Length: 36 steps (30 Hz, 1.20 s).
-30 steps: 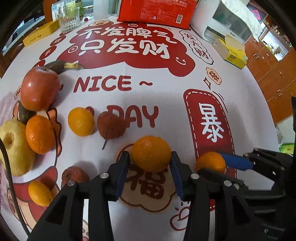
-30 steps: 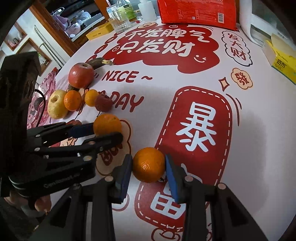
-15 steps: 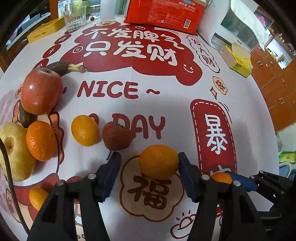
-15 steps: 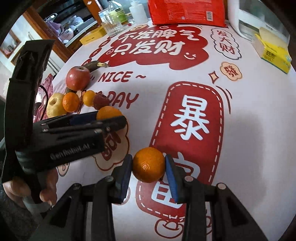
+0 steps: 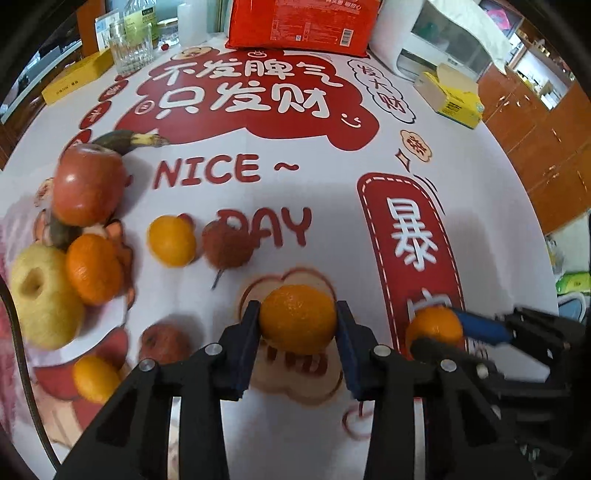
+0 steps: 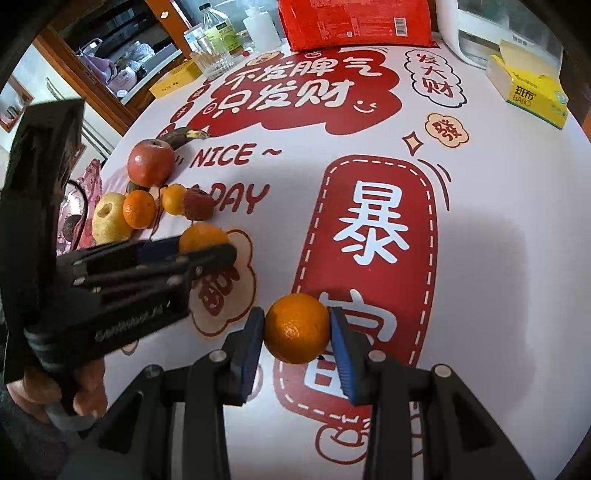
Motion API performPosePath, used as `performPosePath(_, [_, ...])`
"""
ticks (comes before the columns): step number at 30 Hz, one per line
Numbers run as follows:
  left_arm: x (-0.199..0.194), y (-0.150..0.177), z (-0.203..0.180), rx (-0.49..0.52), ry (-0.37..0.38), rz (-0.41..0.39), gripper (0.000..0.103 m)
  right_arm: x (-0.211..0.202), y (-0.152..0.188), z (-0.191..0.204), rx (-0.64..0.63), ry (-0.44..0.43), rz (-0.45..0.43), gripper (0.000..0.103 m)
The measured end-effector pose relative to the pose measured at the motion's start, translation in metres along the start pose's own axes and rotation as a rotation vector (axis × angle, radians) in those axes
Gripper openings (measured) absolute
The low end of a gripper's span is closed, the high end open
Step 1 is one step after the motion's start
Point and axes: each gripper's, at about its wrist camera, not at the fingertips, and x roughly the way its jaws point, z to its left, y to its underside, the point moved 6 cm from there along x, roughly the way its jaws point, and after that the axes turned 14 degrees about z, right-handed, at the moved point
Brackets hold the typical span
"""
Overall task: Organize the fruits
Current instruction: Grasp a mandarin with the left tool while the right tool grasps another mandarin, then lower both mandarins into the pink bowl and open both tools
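Orange mandarin (image 5: 297, 319) clamped in left tongs (image 5: 298, 350), round, axis indiscernible.

Table (image 5: 317, 229) with printed cloth, as I see it.
On it: apple (image 5: 86, 184), pear (image 5: 40, 295), banana (image 5: 125, 142), glass (image 5: 131, 48), red bag (image 5: 299, 24), tissue box (image 5: 448, 98).

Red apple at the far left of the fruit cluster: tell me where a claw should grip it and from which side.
Grip the red apple across its widest middle, coming down from above. It sits roughly upright with its stem dimple up, and the banana behind it and the mandarin in front crowd its far and near sides. Close the fingers on its open left and right flanks.
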Motion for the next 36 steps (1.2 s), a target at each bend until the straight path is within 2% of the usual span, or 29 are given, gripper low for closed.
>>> performPosePath(5, [-0.042, 0.033, 0.017, 0.007, -0.035, -0.018, 0.038, -0.015, 0.000, 0.026, -0.049, 0.025, -0.036, 0.036])
performPosePath(11, [-0.115, 0.067, 0.060, -0.003, -0.097, -0.140, 0.038, -0.045, 0.001, 0.082, -0.143, 0.058, -0.126, 0.036])
performPosePath(16, [-0.181, 0.090, 0.118, -0.007, -0.183, -0.259, 0.038, -0.064, 0.001, 0.149, -0.189, 0.069, -0.175, 0.036])
performPosePath(20, [-0.221, 0.110, 0.174, -0.016, -0.226, -0.322, 0.038, -0.076, -0.005, 0.217, -0.234, 0.083, -0.214, 0.036])
performPosePath(24, [-0.236, 0.125, 0.233, -0.041, -0.252, -0.332, 0.038, -0.079, -0.013, 0.288, -0.295, 0.111, -0.254, 0.036])
performPosePath(27, [-0.233, 0.132, 0.282, -0.083, -0.254, -0.303, 0.038, -0.065, -0.020, 0.328, -0.307, 0.117, -0.244, 0.036])
performPosePath(36, [-0.204, 0.134, 0.363, -0.107, -0.228, -0.224, 0.038, -0.008, -0.043, 0.389, -0.217, 0.154, -0.123, 0.036])
